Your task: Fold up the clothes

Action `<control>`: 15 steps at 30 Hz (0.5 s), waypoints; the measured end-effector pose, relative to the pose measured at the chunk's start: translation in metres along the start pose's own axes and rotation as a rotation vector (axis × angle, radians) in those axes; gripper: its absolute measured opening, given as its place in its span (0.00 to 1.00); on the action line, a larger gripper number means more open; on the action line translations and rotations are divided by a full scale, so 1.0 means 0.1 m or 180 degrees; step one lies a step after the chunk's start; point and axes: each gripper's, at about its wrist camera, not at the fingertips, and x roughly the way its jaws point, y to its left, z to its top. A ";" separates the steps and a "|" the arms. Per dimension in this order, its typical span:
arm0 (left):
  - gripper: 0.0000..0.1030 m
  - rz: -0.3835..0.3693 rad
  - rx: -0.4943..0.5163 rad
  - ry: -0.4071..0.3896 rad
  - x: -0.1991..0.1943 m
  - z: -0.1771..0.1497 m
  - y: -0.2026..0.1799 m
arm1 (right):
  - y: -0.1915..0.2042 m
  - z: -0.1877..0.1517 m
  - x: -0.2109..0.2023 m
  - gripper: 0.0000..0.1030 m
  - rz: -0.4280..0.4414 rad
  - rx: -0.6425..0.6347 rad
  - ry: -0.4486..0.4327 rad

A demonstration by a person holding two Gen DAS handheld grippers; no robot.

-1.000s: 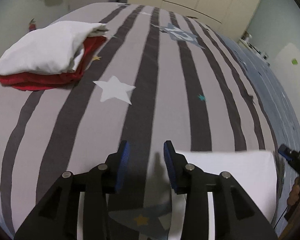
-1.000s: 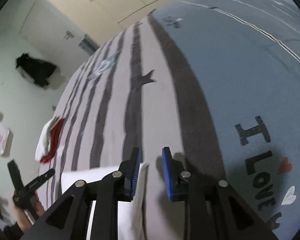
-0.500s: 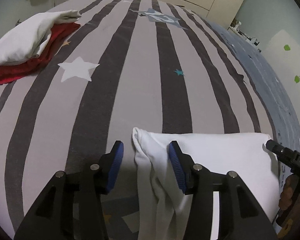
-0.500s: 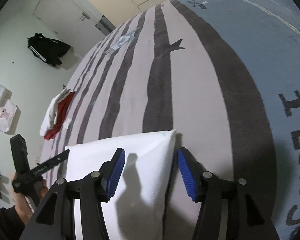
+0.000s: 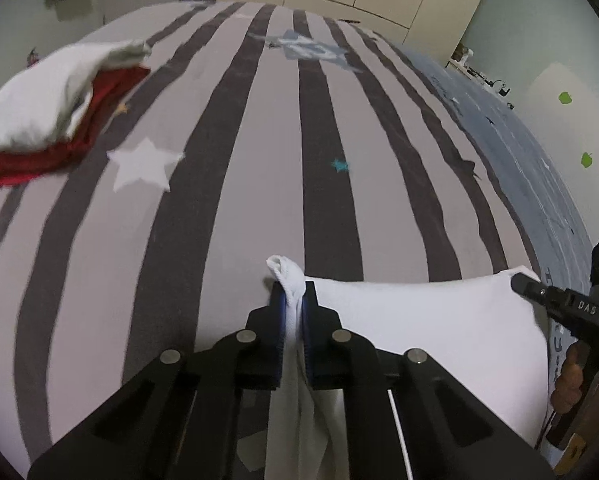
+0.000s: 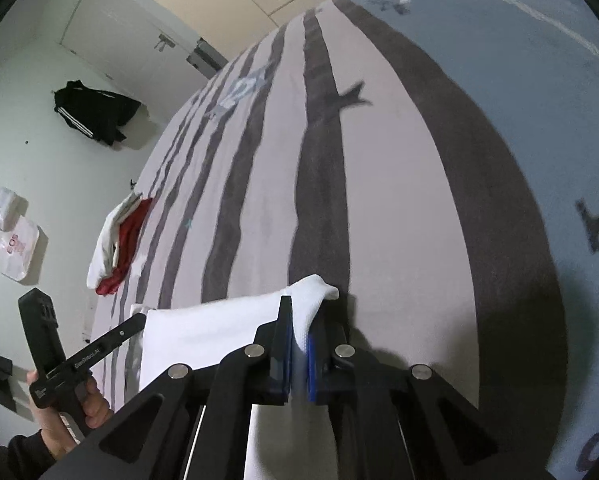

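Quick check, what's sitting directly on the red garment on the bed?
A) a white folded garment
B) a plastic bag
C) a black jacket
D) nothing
A: on the bed, a white folded garment lies on top of the red garment, whose edge sticks out beneath it; the right wrist view shows the same stack.

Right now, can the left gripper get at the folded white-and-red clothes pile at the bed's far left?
Probably not yet: the left gripper is shut on the white garment's corner. The striped bedspread toward the clothes pile looks clear.
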 end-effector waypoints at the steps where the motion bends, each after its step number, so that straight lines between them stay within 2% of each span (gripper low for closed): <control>1: 0.06 -0.0008 -0.0009 -0.0021 -0.01 0.06 0.00 | 0.02 0.05 -0.01 0.04 -0.0014 -0.0039 -0.0015; 6: 0.06 -0.0052 -0.0013 -0.0143 0.09 0.51 0.00 | 0.11 0.38 0.03 0.04 -0.0066 -0.0157 -0.0090; 12: 0.06 -0.0067 -0.0010 -0.0263 0.32 1.22 -0.06 | 0.22 1.12 0.24 0.05 -0.0155 -0.0231 -0.0212; 15: 0.06 -0.0073 0.0044 -0.0235 0.38 1.37 -0.09 | 0.27 1.37 0.36 0.05 -0.0209 -0.0260 -0.0171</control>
